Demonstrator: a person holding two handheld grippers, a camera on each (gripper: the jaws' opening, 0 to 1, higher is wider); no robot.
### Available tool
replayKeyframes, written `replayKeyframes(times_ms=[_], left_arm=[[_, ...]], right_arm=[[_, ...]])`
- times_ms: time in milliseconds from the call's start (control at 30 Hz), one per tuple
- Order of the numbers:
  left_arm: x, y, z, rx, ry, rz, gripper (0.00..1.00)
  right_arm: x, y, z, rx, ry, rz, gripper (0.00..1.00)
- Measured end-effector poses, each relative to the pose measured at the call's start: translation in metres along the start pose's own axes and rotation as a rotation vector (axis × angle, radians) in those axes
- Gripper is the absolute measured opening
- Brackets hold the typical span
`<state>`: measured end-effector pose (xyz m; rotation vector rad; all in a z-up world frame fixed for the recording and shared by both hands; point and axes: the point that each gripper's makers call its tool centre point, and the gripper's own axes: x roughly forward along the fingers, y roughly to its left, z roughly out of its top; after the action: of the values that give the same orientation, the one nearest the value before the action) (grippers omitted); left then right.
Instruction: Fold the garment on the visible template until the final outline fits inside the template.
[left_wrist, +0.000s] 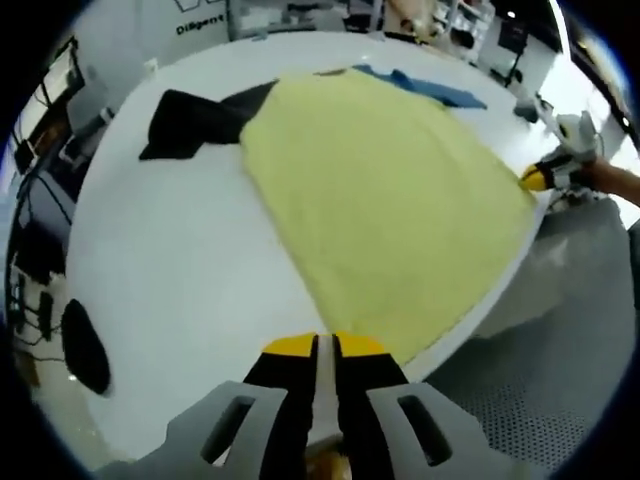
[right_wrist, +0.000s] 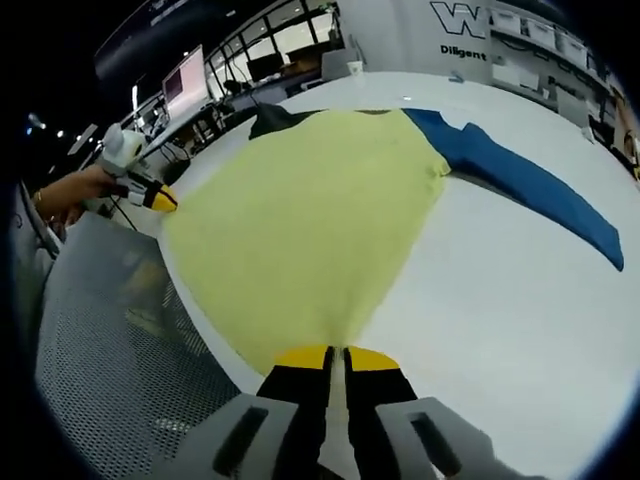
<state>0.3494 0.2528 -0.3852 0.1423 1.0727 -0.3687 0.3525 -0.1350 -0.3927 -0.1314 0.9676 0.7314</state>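
A yellow garment (left_wrist: 390, 200) lies spread flat on the white table (left_wrist: 180, 270); it has a black sleeve (left_wrist: 190, 122) and a blue sleeve (left_wrist: 432, 90). My left gripper (left_wrist: 325, 345) is shut on one corner of the hem at the table's near edge. My right gripper (right_wrist: 336, 355) is shut on the other hem corner. In the right gripper view the yellow body (right_wrist: 310, 210) stretches away, with the blue sleeve (right_wrist: 530, 185) lying out to the right. Each gripper appears in the other's view: the right gripper (left_wrist: 537, 178) and the left gripper (right_wrist: 162, 198), held by a hand (right_wrist: 70, 195).
A grey perforated surface (right_wrist: 110, 320) lies below the table's near edge. A dark oval object (left_wrist: 85, 345) sits low beside the table on the left. Desks, screens and shelves stand in the room behind the table.
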Motion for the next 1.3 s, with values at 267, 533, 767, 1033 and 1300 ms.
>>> replayKeyframes(times_ms=[267,533,767,1033,1300], left_arm=[[-0.003,0.037,0.025,-0.130,-0.133,0.011,0.13],[0.011,0.081,0.051,-0.106,-0.173,0.098,0.24],[0.024,0.089,0.095,-0.133,-0.271,0.039,0.35],[0.048,0.114,0.124,-0.117,-0.287,0.085,0.64],[0.064,0.130,0.147,-0.112,-0.297,0.091,0.60]], right_arm=[[-0.005,-0.012,0.022,-0.014,-0.042,-0.045,0.14],[-0.010,-0.031,0.064,-0.078,-0.096,-0.068,0.21],[-0.008,-0.046,0.112,-0.224,-0.128,-0.050,0.33],[0.002,-0.072,0.182,-0.306,-0.211,-0.056,0.55],[0.024,-0.093,0.229,-0.339,-0.238,-0.054,0.60]])
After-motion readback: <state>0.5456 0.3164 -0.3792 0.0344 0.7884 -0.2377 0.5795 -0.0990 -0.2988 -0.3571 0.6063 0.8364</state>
